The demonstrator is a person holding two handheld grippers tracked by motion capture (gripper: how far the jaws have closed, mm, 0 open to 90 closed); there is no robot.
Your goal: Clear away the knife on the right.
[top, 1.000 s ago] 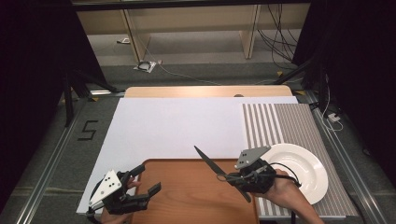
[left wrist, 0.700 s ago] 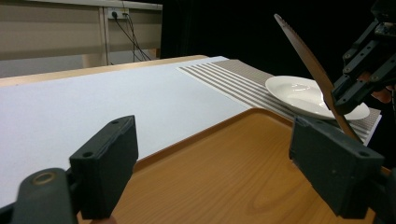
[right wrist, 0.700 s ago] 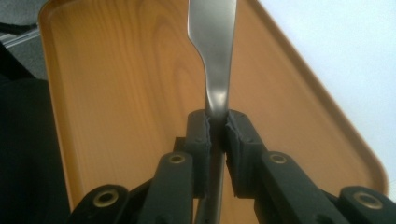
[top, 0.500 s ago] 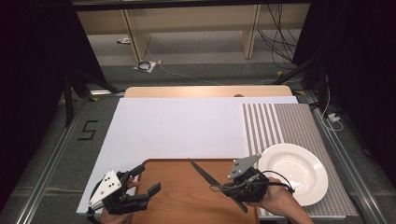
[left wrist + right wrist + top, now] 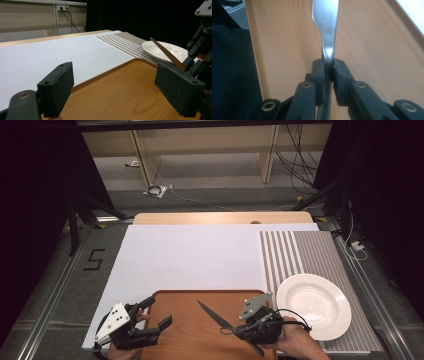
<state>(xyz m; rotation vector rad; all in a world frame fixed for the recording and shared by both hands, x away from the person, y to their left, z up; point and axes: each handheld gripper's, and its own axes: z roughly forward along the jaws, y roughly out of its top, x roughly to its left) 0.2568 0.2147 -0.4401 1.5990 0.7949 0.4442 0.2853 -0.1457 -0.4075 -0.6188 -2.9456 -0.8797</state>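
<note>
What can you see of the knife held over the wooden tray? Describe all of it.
The knife is a slim table knife of plain silvery metal, with a smooth blade that reflects the wood below. The right tongs are shut on it where the blade narrows into the handle; the handle runs back between the jaws. In the high view it slants up and left over the wooden tray, tip away from the plate. Whether it touches the tray cannot be told.
</note>
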